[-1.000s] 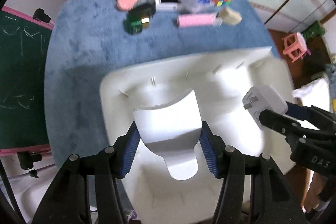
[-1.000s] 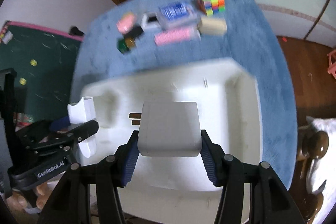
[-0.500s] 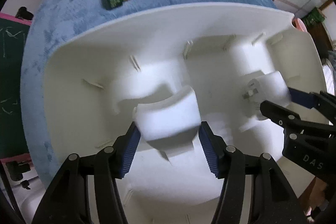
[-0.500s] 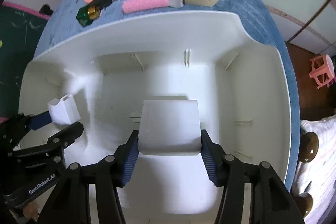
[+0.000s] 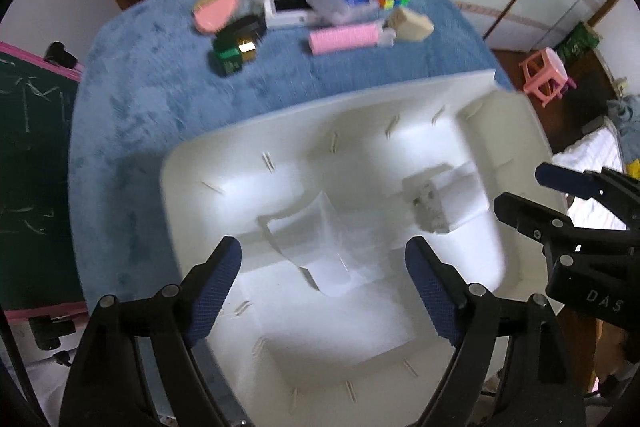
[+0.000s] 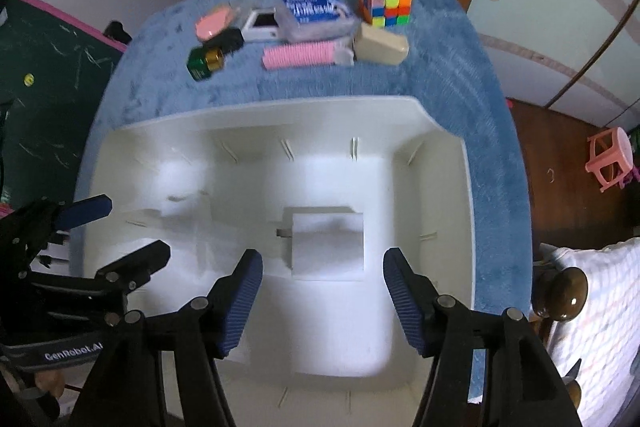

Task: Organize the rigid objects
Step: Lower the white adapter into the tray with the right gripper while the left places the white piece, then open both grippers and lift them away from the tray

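Note:
A white plastic bin (image 5: 516, 131) (image 6: 448, 147) stands on the blue cloth. Inside lie a white curved piece (image 5: 316, 247) and a white plug adapter (image 5: 444, 199) (image 6: 328, 247). My left gripper (image 5: 324, 291) is open and empty above the curved piece. My right gripper (image 6: 322, 295) is open and empty above the adapter. Beyond the bin lie a colour cube (image 6: 384, 1), a beige block (image 6: 380, 45), a pink roller (image 6: 300, 55), a blue card box (image 6: 316, 13), a white device (image 6: 262, 25), a green-gold box (image 6: 204, 61) and a pink oval (image 6: 212, 23).
A dark green board (image 5: 28, 147) stands left of the table. A pink stool (image 6: 608, 155) is on the wooden floor to the right. A bed with a white cover (image 6: 588, 327) is at the lower right.
Both grippers have opened and let go. The curved piece and the adapter now lie in the bin. Both grippers have pulled back up from inside it.

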Available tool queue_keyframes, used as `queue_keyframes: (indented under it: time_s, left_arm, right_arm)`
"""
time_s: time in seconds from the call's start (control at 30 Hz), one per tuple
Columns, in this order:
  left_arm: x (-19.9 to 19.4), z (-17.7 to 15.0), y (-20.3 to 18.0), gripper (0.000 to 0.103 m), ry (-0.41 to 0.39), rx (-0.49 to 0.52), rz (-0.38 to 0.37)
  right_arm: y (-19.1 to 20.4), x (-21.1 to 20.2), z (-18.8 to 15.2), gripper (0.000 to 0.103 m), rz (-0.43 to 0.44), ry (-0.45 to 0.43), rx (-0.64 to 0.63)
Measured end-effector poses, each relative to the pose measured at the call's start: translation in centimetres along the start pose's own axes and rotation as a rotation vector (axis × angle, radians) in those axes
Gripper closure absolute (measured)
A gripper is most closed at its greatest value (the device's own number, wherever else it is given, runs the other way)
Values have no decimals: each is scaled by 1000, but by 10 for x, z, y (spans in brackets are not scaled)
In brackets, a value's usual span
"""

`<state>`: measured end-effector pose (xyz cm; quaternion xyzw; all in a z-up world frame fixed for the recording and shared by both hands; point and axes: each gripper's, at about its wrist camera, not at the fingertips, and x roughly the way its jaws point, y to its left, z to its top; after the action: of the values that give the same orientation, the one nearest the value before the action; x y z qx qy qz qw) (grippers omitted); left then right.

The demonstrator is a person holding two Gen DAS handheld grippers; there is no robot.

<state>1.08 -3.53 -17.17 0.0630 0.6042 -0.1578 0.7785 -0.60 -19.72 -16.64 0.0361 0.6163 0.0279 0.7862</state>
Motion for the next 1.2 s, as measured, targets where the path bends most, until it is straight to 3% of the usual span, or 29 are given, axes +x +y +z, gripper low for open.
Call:
queue_keyframes:
  time_s: [0.43, 0.87, 1.2]
  left_arm:
    - [-51, 27, 9, 17, -124, -73, -24]
    - [-95, 53, 7, 17, -227, -116, 59]
    - [-131, 92, 10, 17, -323, -157, 162]
  right_arm:
    - [6, -48, 14, 39, 52, -94, -8]
    - [-11, -81, 30, 39, 84, -170, -53]
    - [-39, -116, 77, 39, 81, -255, -164]
